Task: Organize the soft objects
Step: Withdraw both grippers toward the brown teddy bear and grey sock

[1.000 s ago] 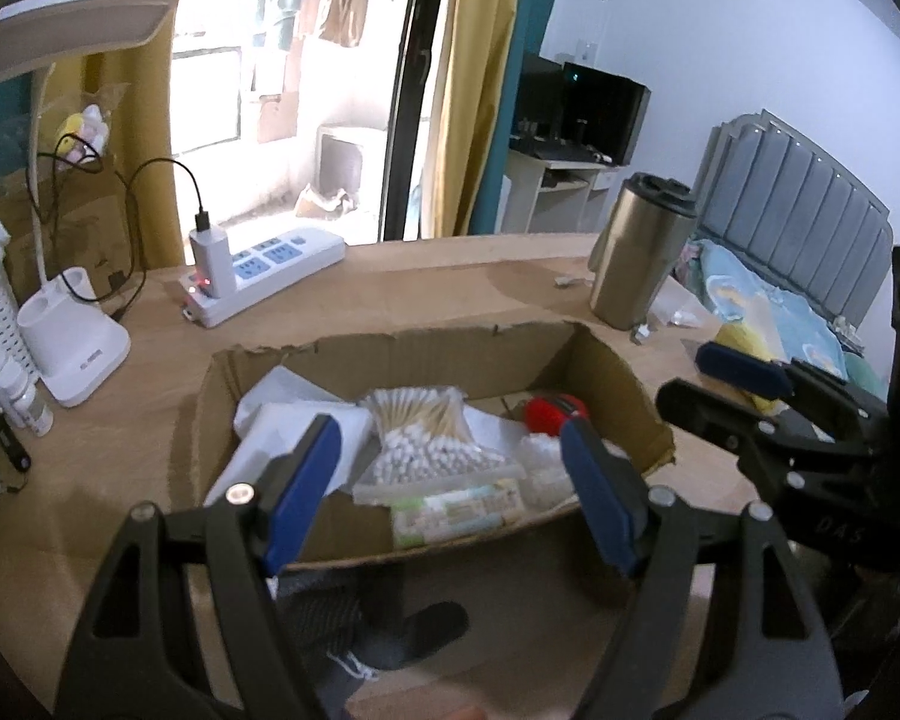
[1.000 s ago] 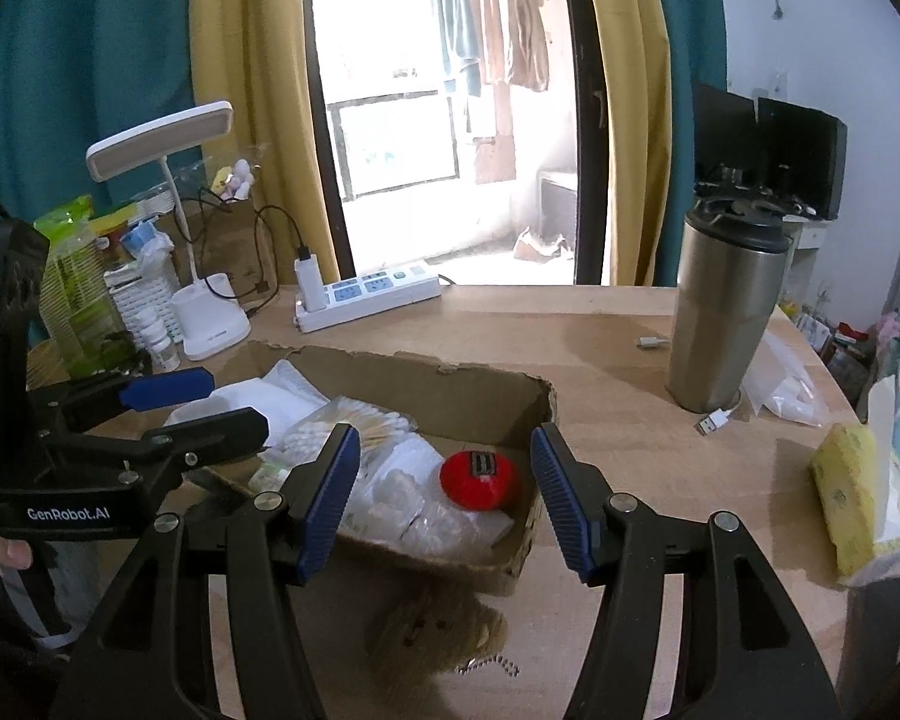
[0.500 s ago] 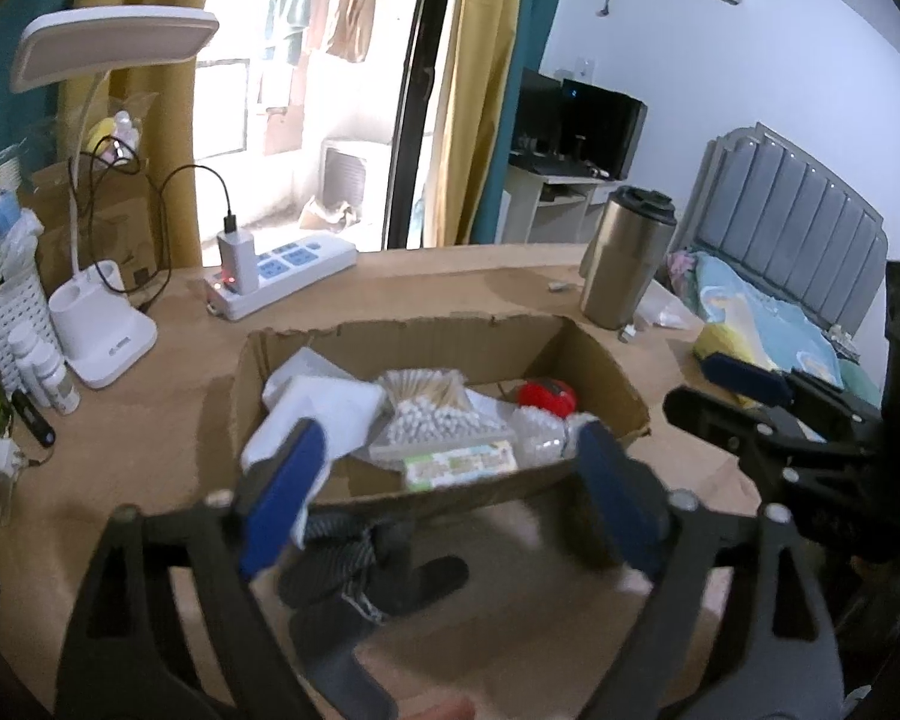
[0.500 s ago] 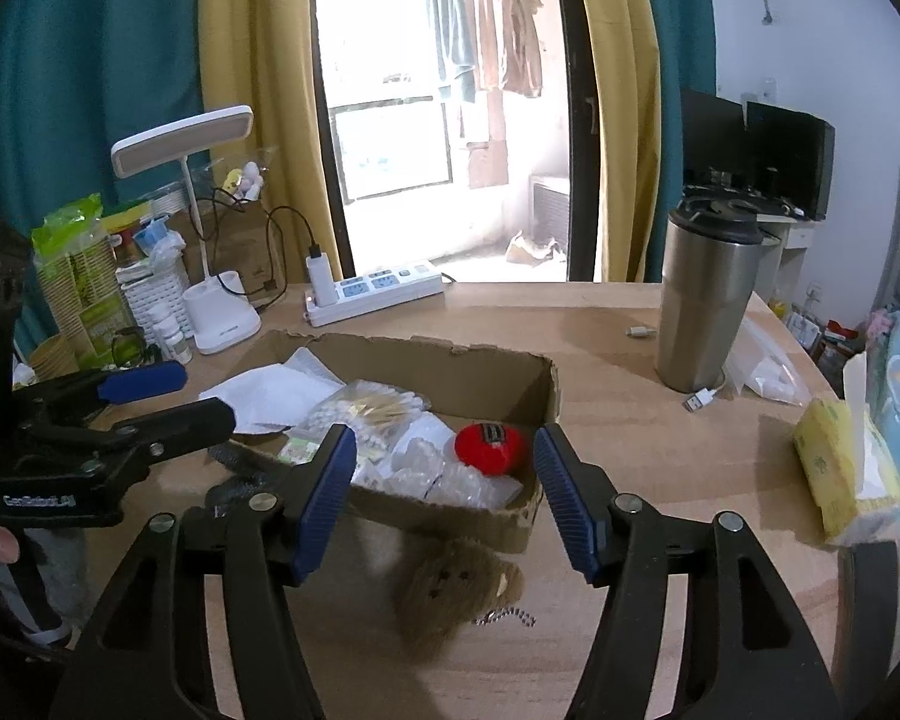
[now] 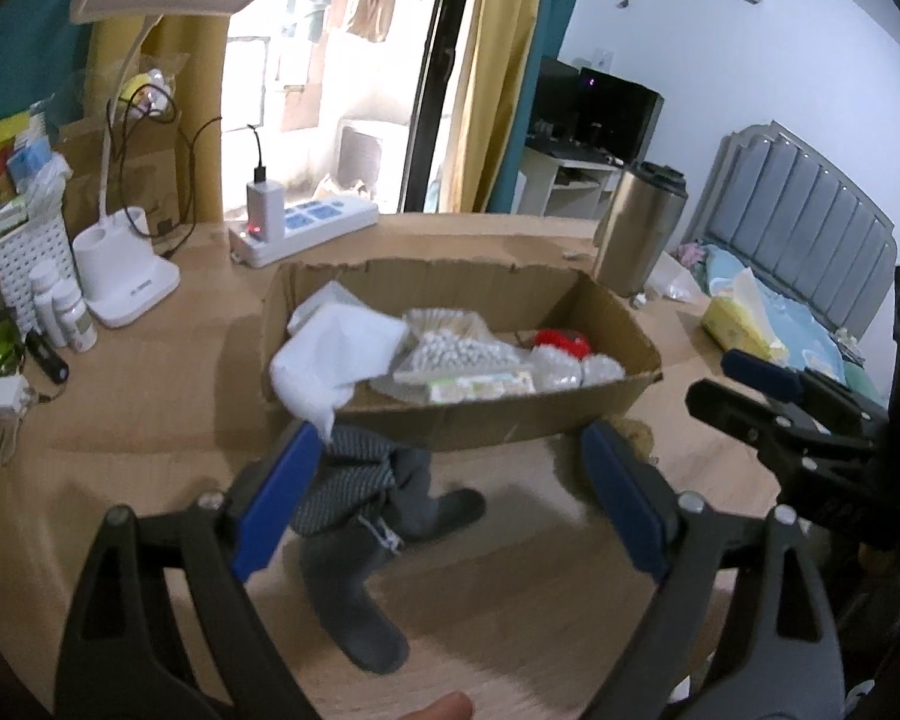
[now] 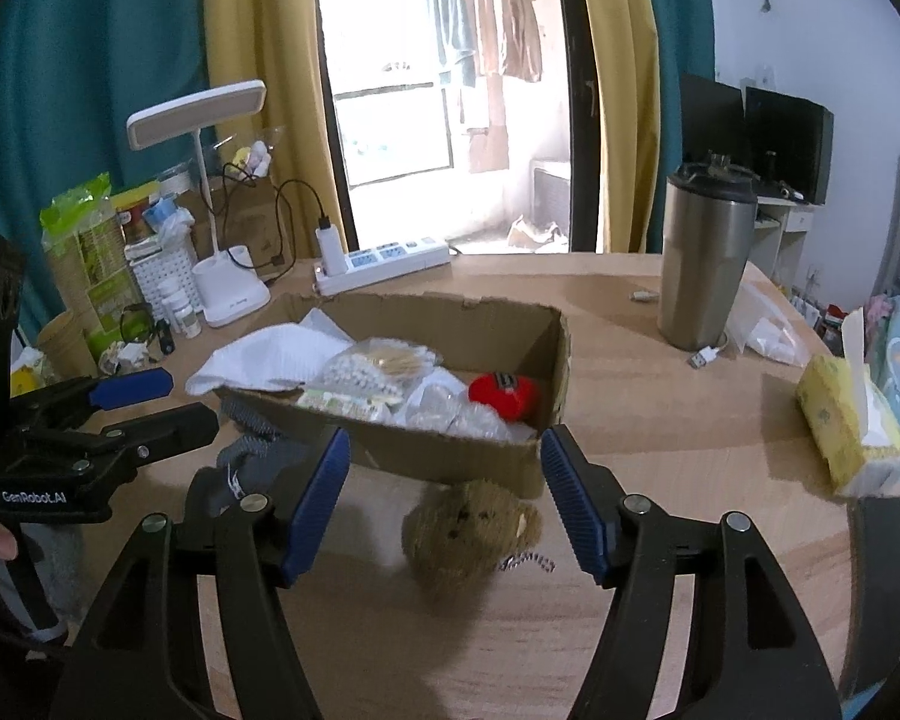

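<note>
1. Evidently, a pick-up step is judged to be in hand: both grippers are held spread above the counter [image 6: 660, 438], just in front of the cardboard box [image 6: 450, 456], and nothing is held in either.
2. The left gripper [image 5: 450, 504] is seen wide open, with the dark socks [image 5: 360, 540] lying on the counter between and below its blue fingers, against the box's near wall.
3. The right gripper [image 6: 444, 498] is likewise wide open and empty; the brown plush bear [image 6: 468, 534] lies between its fingers, close to the box's near right corner, with a small chain beside it.
4. For the next move, each gripper would probably have to be lowered over its item and closed on the bulk of the fabric; then the item would be lifted over the near wall into the box. Soft cloth may be expected to sag, so a central grasp is advised.
5. Counted outside the box: one plush bear; what appears to be one pair of socks, though the exact number cannot be told from the heap.
6. Counted inside the box: one white cloth [image 5: 336, 360] draped over the left near edge, one bag of cotton swabs [image 5: 450, 348], one red round item [image 6: 504, 396], and some clear packets whose number cannot be told.
7. Elsewhere on the counter: one steel tumbler [image 6: 705, 264], one power strip [image 6: 384, 264], one desk lamp [image 6: 228, 288], one yellow tissue pack [image 6: 840, 420].
</note>
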`<state>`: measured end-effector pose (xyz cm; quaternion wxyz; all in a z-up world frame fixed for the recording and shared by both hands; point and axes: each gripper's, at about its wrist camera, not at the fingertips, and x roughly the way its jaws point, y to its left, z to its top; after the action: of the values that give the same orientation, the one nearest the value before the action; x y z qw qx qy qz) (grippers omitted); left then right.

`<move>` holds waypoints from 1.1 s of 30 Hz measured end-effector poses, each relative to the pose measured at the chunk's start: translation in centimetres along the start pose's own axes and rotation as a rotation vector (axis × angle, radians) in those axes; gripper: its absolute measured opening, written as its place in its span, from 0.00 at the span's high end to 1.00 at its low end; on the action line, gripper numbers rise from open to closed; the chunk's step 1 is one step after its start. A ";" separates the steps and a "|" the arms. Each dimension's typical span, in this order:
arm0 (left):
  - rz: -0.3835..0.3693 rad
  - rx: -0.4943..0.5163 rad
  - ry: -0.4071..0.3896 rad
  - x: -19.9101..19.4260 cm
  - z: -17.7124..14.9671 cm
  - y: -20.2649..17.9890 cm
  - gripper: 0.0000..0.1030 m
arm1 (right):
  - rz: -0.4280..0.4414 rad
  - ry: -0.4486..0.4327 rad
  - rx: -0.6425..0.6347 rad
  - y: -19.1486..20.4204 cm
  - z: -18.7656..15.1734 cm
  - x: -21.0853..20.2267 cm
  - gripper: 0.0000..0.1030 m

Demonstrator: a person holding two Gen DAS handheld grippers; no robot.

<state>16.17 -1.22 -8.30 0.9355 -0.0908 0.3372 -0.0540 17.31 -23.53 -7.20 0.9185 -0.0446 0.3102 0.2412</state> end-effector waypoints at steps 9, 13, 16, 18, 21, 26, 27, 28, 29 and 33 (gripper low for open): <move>0.011 -0.005 0.065 1.3 -2.2 0.5 0.12 | 0.003 0.048 0.023 -0.3 -2.3 0.9 0.32; 0.022 -0.009 0.091 2.0 -2.8 0.8 0.12 | 0.005 0.067 0.039 -0.6 -3.0 1.6 0.32; 0.030 -0.011 0.105 2.5 -3.0 0.9 0.12 | 0.005 0.076 0.045 -0.9 -3.2 2.1 0.32; 0.034 -0.013 0.112 2.8 -3.0 1.1 0.12 | 0.000 0.080 0.049 -1.0 -3.3 2.4 0.32; 0.044 -0.016 0.123 3.4 -3.1 1.5 0.12 | -0.005 0.090 0.060 -1.4 -3.4 3.0 0.32; 0.069 -0.026 0.151 4.5 -3.3 2.1 0.12 | -0.003 0.113 0.066 -1.6 -3.7 3.9 0.32; 0.076 -0.027 0.158 4.7 -3.3 2.2 0.12 | -0.002 0.117 0.067 -1.6 -3.7 4.1 0.32; 0.084 -0.028 0.163 4.9 -3.3 2.3 0.12 | -0.001 0.121 0.069 -1.6 -3.7 4.3 0.32; 0.092 -0.032 0.166 5.1 -3.2 2.5 0.12 | 0.000 0.124 0.070 -1.7 -3.7 4.5 0.32; 0.117 -0.048 0.182 6.0 -3.0 3.2 0.12 | 0.006 0.135 0.073 -2.0 -3.6 5.4 0.32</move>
<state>18.96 0.52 -14.96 0.9001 -0.0882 0.4267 0.0006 20.00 -23.85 -13.36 0.8957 -0.0262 0.3804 0.2288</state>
